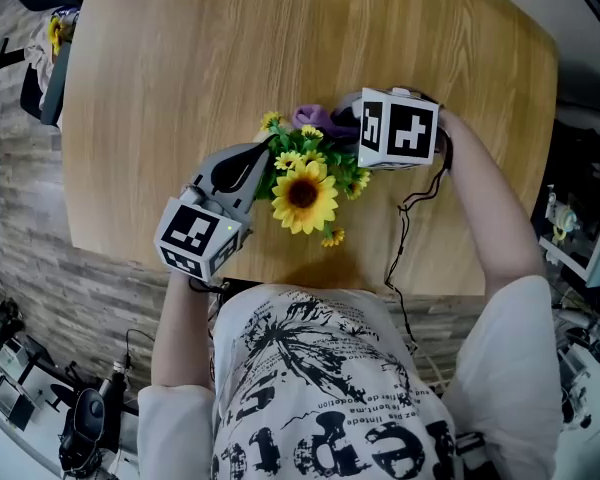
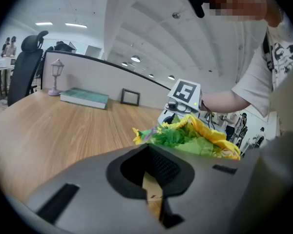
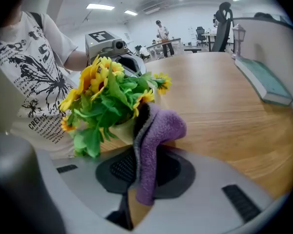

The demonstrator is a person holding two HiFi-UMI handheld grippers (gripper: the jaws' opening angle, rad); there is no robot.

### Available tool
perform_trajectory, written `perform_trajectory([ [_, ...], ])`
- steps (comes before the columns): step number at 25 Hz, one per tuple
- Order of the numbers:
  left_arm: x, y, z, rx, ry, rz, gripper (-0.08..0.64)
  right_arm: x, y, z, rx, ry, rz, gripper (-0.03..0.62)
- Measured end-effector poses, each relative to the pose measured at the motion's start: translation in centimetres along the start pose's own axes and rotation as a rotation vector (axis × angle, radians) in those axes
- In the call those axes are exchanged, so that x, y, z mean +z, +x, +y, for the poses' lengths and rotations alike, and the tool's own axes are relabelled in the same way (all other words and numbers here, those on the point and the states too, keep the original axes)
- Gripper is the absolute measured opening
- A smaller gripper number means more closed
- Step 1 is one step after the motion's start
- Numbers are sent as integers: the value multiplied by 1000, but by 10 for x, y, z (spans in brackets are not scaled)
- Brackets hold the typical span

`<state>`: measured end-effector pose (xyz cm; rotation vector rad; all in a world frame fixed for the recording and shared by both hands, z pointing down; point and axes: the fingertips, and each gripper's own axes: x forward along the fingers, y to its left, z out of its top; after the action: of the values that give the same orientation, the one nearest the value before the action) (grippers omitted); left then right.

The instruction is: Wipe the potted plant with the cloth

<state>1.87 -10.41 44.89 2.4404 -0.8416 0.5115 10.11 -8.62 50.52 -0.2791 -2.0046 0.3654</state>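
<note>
Now, right tool (image 3: 136,169) tight on the purple cloth (image 3: 158,128), against the potted plant (image 3: 105,104); left tool (image 2: 154,174) closed, empty.

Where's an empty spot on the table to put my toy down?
The table is bare across its far half, between the potted plant and the book at the far edge. It's crowded at the near edge, where the left gripper and the right gripper with the cloth flank the plant.

Two tools are counted: left tool (image 2: 154,179), right tool (image 3: 136,182). One potted plant (image 1: 302,183), one cloth (image 3: 154,145) and one desk (image 1: 180,88) are counted. At the far edge, one book (image 2: 84,98), one picture frame (image 2: 130,97), one lamp (image 2: 56,76) and one office chair (image 2: 24,67) are noted.
</note>
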Motion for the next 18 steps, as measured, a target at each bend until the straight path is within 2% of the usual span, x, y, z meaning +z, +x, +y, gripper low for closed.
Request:
perform_trajectory([
  [5,1,0,-3,6,40,2,2,-9,2,17,40,71,-14,75],
  [8,2,-2,-4,3,24,-8,2,-17,2,32,91,105,0,75],
  [10,3,-2,-3,4,12,-16,2,-21,1,36,95,110,13,75],
  [14,-1,-4,-1,14,0,-22,2,-25,-2,28,26,134,21,74],
  [18,-8,-12,-6,38,-16,-21,2,-28,-12,14,-122,147,47,75],
])
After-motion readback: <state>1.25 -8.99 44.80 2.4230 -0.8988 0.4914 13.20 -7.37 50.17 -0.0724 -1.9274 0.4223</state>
